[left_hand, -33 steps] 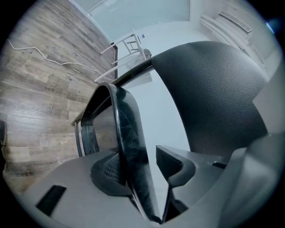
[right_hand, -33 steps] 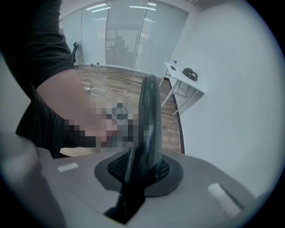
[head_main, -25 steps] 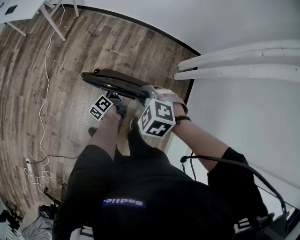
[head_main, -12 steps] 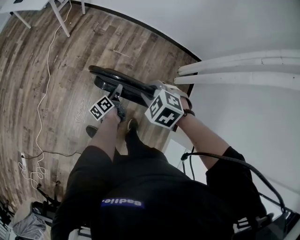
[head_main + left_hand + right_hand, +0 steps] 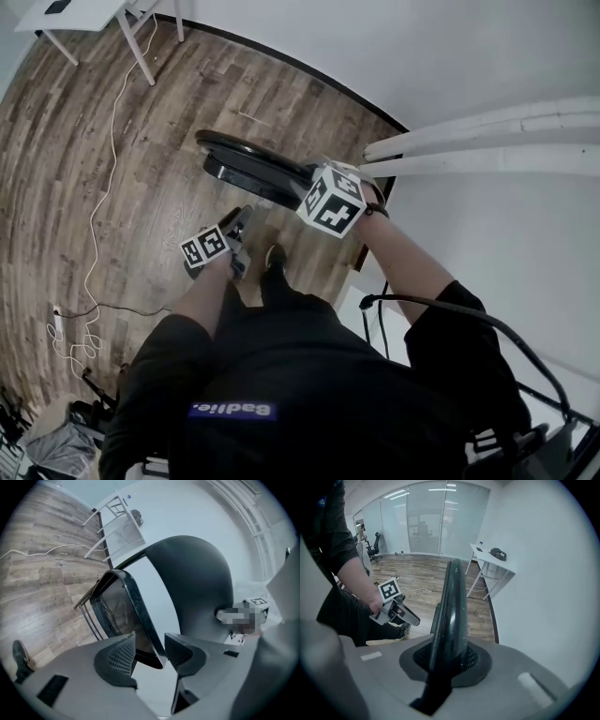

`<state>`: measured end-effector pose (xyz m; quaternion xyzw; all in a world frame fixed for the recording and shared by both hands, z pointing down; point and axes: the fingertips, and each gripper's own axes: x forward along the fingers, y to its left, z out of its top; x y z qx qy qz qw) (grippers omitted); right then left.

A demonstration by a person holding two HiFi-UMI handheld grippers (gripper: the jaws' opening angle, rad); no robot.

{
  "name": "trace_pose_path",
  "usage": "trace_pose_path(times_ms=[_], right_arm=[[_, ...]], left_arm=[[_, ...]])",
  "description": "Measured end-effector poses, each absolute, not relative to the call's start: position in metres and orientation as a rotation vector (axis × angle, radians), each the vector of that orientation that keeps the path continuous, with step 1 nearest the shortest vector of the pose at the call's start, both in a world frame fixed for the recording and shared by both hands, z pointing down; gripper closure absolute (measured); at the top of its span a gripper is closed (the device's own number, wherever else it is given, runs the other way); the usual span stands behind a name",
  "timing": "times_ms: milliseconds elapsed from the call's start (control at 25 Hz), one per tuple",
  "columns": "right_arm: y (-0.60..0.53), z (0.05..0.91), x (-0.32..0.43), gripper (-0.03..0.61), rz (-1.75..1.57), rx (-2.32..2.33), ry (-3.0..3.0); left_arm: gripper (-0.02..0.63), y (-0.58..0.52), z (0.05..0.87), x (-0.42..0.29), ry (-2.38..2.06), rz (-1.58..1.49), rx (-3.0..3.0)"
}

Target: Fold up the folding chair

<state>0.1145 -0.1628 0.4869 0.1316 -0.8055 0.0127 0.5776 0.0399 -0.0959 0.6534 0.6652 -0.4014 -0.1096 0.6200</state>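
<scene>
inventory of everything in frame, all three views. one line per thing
folding chair: 1, black, upright on the floor near the wall, mid-frame
table: 1, white, top left corner of the head view
cable: 1, white, trailing across the floor at left, coiled at its near end
pipes: 2, white, along the wall at right
floor: wood, brown-grey planks
wall: white, top and right
left hand-held gripper: 1, grey, jaws apart, a little off the chair's near side
right hand-held gripper: 1, grey, shut on the chair's top edge
shoe: 1 plainly seen, dark, on the floor beside the left hand-held gripper
clothing: black, bottom of the head view
</scene>
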Motion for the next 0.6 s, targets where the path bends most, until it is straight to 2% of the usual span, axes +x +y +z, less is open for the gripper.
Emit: trace_pose_path(times_ms=[600], right_arm=[[-0.171,0.488,0.127,0.526,0.049,0.297,-1.897]], left_arm=[[0.426,-0.026,0.450,-0.002,-1.042,-0.029,2.252]])
